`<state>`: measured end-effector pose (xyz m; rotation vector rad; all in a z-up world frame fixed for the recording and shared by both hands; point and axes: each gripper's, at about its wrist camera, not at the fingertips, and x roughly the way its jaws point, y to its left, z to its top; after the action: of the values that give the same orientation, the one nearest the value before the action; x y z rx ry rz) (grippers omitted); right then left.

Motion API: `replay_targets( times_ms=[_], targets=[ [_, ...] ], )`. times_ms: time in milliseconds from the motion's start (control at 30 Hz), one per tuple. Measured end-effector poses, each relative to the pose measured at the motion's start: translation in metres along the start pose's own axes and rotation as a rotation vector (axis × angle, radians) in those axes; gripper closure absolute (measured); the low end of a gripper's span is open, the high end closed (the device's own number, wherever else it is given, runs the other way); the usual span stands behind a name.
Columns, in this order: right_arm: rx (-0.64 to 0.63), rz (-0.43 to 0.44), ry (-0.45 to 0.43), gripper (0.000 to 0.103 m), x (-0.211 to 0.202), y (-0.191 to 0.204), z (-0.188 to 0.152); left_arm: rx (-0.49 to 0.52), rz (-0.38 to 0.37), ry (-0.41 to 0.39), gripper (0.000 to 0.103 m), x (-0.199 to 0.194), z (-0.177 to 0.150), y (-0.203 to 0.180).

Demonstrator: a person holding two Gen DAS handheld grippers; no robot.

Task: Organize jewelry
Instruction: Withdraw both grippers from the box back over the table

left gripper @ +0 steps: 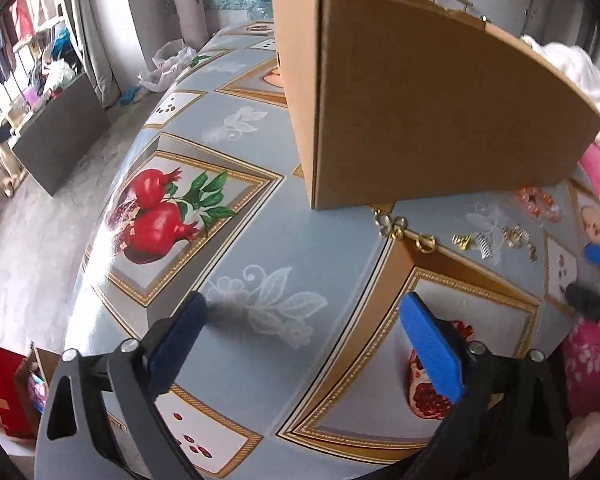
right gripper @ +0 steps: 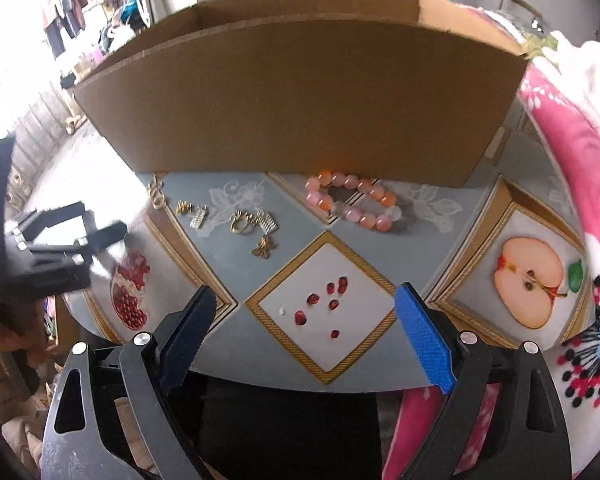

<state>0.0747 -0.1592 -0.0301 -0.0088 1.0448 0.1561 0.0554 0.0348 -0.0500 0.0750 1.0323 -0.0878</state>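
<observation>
Cardboard dominates both views: a tall open box (right gripper: 300, 100) stands on the counter (right gripper: 236, 272), and every piece of jewelry lies in a row just in front of its near wall. Largest is the bead bracelet (right gripper: 354, 200), pink and orange, almost touching the box. To the left of it, still along the box front, sit a cluster of gold pieces (right gripper: 256, 220) with a butterfly charm (right gripper: 265, 249) nearest the camera, then a small silver clip (right gripper: 200, 216), a gold clip (right gripper: 184, 208), and gold rings (right gripper: 156, 196) by the box's left corner.

Both claws are spread wide and hold nothing. The right claw (right gripper: 304, 320) hangs over the counter well short of the box, the bracelet ahead of it. The left claw (left gripper: 300, 312) hovers over bare oilcloth left of the box, the rings (left gripper: 396, 226) ahead and to its right.

Risks, as I judge them: the pieces are small, flat and close together, so broad pads may pinch two at once or skid a charm across the glossy cloth. The bracelet will likely roll or sag if caught by one bead. The box wall is tall, so a low carry could clip its rim and drop the piece outside. The claws work the same narrow strip and could collide.
</observation>
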Motion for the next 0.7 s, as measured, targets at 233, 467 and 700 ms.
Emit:
replay_targets(
  times_ms=[233, 467, 700],
  targets=[
    [-0.002, -0.072, -0.111, 0.008, -0.029, -0.020, 0.005, 0.007, -0.003, -0.006, 0.005, 0.000, -0.003, 0.002],
    [-0.039, -0.089, -0.181, 0.008, -0.053, -0.024, 0.006, 0.022, 0.002, -0.017, 0.004, -0.001, -0.004, 0.001],
    [-0.101, -0.085, -0.269, 0.008, -0.071, -0.015, 0.006, 0.028, 0.004, -0.028, 0.004, -0.001, -0.003, 0.001]
  ],
)
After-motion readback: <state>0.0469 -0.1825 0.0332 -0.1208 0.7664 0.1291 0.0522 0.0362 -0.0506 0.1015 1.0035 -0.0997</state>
